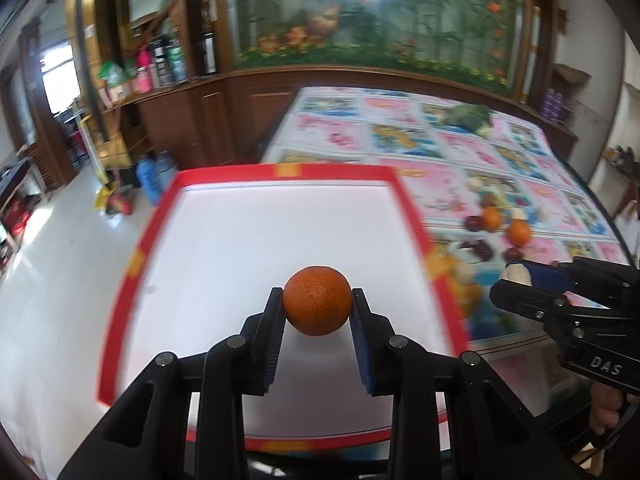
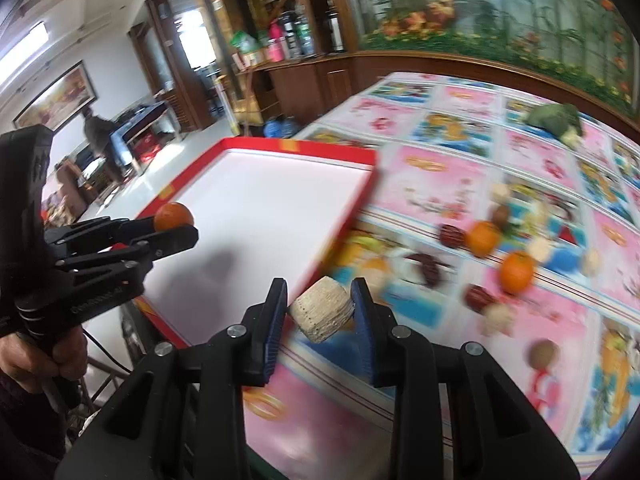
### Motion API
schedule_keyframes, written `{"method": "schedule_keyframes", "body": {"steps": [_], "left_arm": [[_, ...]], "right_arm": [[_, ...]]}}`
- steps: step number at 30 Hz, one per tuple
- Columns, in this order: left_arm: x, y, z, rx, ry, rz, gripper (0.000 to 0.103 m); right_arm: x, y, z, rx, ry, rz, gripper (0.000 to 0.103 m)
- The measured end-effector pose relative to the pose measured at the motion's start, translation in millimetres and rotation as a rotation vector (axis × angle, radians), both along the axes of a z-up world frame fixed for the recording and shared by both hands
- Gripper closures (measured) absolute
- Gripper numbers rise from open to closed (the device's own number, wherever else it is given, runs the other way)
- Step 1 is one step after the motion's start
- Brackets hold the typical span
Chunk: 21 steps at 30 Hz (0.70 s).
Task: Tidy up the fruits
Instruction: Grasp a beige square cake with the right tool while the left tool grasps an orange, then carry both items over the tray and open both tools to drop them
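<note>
My left gripper (image 1: 317,306) is shut on a small orange (image 1: 317,301), held just above the white floor of a red-rimmed tray (image 1: 416,220). The right wrist view shows that same orange (image 2: 173,216) over the tray's near-left corner (image 2: 248,144). My right gripper (image 2: 320,308) is shut on a pale, ridged, stubby chunk (image 2: 322,309), tilted, hanging above the patterned tablecloth just right of the tray. In the left wrist view the right gripper (image 1: 516,276) appears at the right edge with the pale chunk (image 1: 517,273) at its tip.
Loose on the colourful tablecloth (image 2: 460,168) lie two more oranges (image 2: 517,272) (image 2: 482,238), several dark red dates (image 2: 452,235) and pale nuts (image 2: 542,354). A green vegetable (image 2: 554,118) sits far back. Wooden cabinets and shelves with bottles (image 2: 288,44) stand behind; tiled floor lies left of the tray.
</note>
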<state>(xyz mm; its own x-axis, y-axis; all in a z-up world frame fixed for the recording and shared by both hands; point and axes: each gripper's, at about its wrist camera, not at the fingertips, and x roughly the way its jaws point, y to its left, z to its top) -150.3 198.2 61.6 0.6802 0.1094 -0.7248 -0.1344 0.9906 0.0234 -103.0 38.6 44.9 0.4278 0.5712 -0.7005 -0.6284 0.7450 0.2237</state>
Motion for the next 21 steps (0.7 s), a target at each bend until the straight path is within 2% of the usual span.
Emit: {"method": "schedule_keyframes", "body": {"steps": [3,9,15,21], "left_arm": [[-5.8,25.5,-9.1,0.023,0.013,0.065,0.071],[-4.7,44.4,-29.2,0.024,0.071,0.110,0.071],[-5.4,49.9,-39.6,0.030,0.096,0.123,0.071],[-8.2,51.7,-38.3,0.040,0.098,0.127,0.070]], "right_arm": [[-3.6,38.2,-4.8,-0.006,0.009,0.055,0.068],[-0.6,91.2,-23.8,-0.055,0.055,0.106,0.068],[7.4,103.6,-42.3,-0.100,0.092,0.101,0.068],[4.5,102.0,-40.8,-0.098,0.091,0.101,0.068]]}}
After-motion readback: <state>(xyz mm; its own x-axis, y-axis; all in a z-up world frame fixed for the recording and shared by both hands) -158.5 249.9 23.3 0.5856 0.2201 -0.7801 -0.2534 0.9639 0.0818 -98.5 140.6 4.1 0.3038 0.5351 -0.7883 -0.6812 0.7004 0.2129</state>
